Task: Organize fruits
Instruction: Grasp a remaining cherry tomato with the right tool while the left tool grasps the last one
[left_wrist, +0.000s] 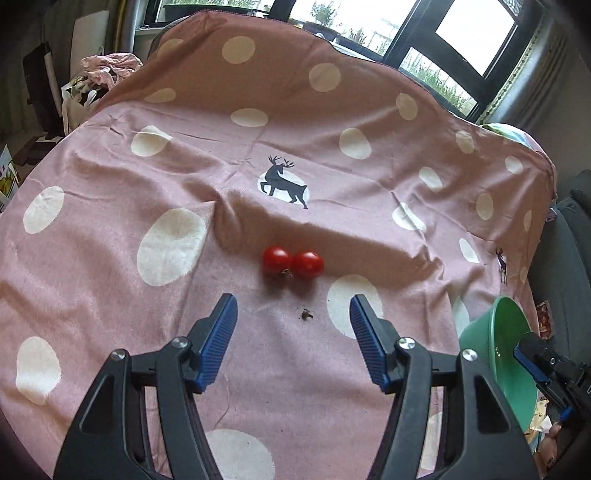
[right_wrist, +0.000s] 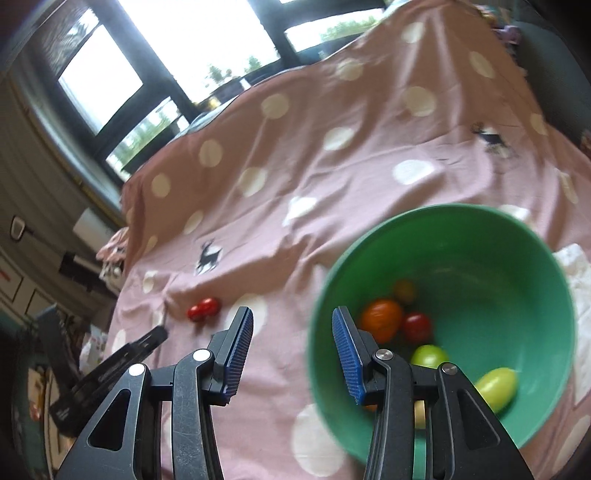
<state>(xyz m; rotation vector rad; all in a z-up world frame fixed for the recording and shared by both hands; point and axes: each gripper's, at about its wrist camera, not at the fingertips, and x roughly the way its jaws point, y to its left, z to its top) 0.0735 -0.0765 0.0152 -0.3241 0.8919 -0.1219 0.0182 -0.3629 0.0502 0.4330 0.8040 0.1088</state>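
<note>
Two red cherry tomatoes (left_wrist: 291, 263) lie touching each other on the pink dotted cloth (left_wrist: 110, 155). My left gripper (left_wrist: 293, 301) stands open just short of them, with nothing between its fingers. The green bowl (right_wrist: 517, 266) holds several fruits, among them an orange tomato (right_wrist: 382, 319), a red one (right_wrist: 417, 326) and a yellow-green one (right_wrist: 496, 387). My right gripper (right_wrist: 292, 314) is open over the bowl's near left rim, gripping nothing. In the right wrist view the tomatoes (right_wrist: 203, 309) lie at the left. In the left wrist view the bowl (left_wrist: 498, 354) and the right gripper (left_wrist: 532, 360) show at the right edge.
A small dry stem crumb (left_wrist: 306, 314) lies on the cloth between my left fingers. White paper (right_wrist: 576, 284) lies beside the bowl. Crumpled clothes (left_wrist: 110, 68) are piled beyond the far left of the table. Windows stand behind, and a dark seat (left_wrist: 569, 258) flanks the right side.
</note>
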